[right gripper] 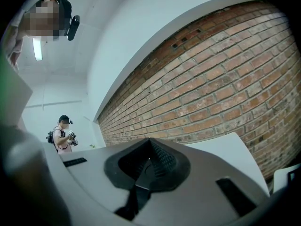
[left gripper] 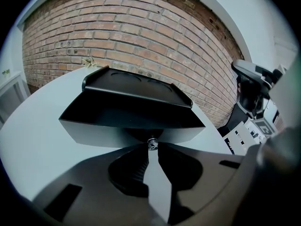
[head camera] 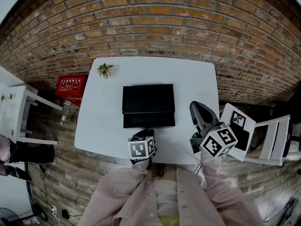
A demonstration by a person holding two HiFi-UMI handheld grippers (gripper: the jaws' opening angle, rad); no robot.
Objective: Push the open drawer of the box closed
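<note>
A black box point(head camera: 148, 98) sits mid-table on the white table point(head camera: 101, 126). Its drawer point(head camera: 149, 120) stands pulled out toward me. In the left gripper view the drawer front point(left gripper: 103, 131) fills the middle, with a small metal knob point(left gripper: 152, 142) at its centre. My left gripper point(head camera: 148, 131) reaches straight at that front, and its tips point(left gripper: 152, 148) are pinched on the knob. My right gripper point(head camera: 194, 106) is lifted above the table's right front corner, apart from the box. It points up at the brick wall, shut point(right gripper: 149, 142) with nothing between its fingers.
A small potted plant point(head camera: 105, 69) stands at the table's far left corner. On the floor to the left are a red case point(head camera: 70, 85) and a white stand point(head camera: 21, 112). A white chair point(head camera: 273, 138) is at the right. A person point(right gripper: 63, 134) stands far off.
</note>
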